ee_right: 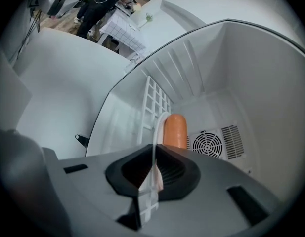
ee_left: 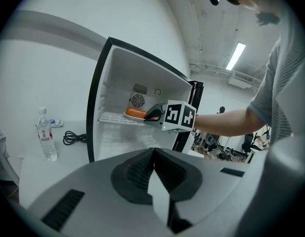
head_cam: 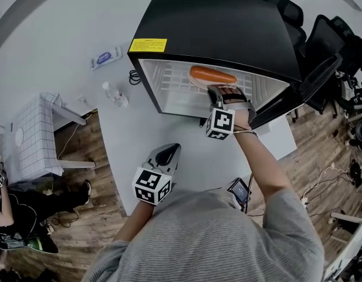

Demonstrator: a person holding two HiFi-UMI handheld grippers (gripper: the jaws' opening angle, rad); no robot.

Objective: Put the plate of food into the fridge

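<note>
Person, grey top (head_cam: 227, 239): one tool per hand. Fridge (head_cam: 222, 22): black, door open, stands on white surface (head_cam: 139, 122). Wire shelf (ee_right: 152, 100): inside fridge, below R tool (ee_right: 154, 154) tips. R tool: reaches into fridge, jaws narrow, clamped on plate rim. L tool (ee_left: 153, 154): jaws together, nothing btwn, over surface short of fridge. Plate (ee_right: 159, 127): white, inside fridge at shelf level, near edge in R tool. Food (ee_right: 175, 130): orange, sausage-shaped, on plate just beyond R tool tips. Bottle (head_cam: 115, 94), cable (head_cam: 134, 77): on surface, left of L tool.
</note>
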